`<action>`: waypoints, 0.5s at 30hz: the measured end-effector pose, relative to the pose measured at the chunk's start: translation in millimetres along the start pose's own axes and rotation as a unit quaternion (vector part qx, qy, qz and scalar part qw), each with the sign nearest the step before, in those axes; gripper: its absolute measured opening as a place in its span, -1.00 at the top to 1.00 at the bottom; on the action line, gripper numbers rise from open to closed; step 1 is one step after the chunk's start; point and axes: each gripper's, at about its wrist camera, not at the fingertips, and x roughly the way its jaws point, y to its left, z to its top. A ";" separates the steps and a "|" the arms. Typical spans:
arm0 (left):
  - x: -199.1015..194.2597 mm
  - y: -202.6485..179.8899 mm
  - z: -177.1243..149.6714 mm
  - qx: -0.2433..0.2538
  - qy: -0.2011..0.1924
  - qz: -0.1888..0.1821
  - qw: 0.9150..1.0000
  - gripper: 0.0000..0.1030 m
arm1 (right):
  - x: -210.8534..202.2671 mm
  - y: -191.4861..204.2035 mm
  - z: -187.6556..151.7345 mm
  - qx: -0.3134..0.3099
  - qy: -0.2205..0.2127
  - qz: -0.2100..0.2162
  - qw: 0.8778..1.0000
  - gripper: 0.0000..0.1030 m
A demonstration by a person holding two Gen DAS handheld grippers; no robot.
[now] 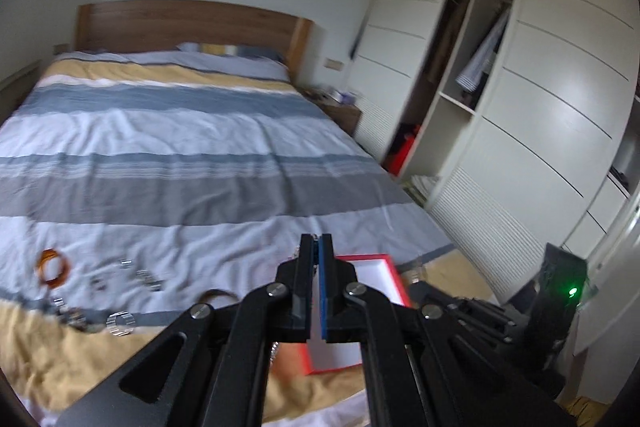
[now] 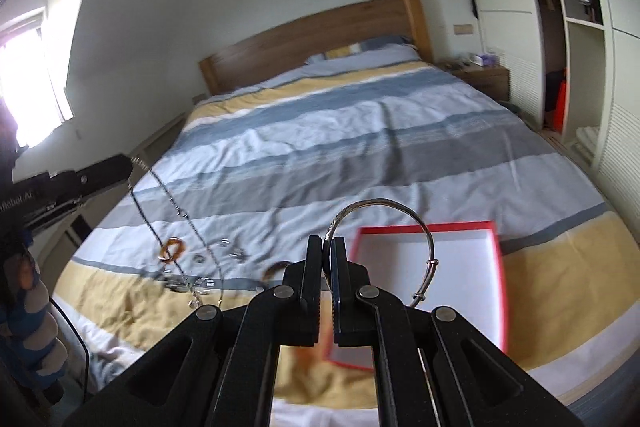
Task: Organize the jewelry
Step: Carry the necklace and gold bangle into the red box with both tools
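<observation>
right tongs: closed on a silver bangle, pinched at one end of its arc; the rest of the hoop arches up and over to the right of the jaws, above the box.
left tongs: clamped shut on a thin chain necklace, which hangs in two loose strands down towards the bedspread; seen from the left wrist, the closed jaws hide the chain.
bangle handling: judged stiff, light, smooth metal; a pinch across the wire holds it, but it could pivot in the pads.
necklace handling: judged limp and light, prone to swinging and tangling; best lowered slowly so it coils.
red-rimmed box: open, white inside, just ahead and right of the right tongs, on the striped duvet.
remaining jewelry: small silver pieces and an amber ring, ahead-left of the right tongs.
</observation>
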 end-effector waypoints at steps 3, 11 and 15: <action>43.0 -21.2 5.1 0.013 0.014 -0.019 1.000 0.97 | 20.5 -29.2 1.3 0.003 0.015 -0.013 1.000 0.92; 154.1 -22.6 -17.7 -0.003 0.072 -0.020 0.997 0.97 | 94.8 -89.2 -1.4 -0.002 0.068 -0.022 0.997 0.92; 208.3 -0.9 -66.8 -0.014 0.135 0.015 0.991 0.97 | 131.8 -108.4 -10.9 -0.009 0.106 -0.025 0.994 0.92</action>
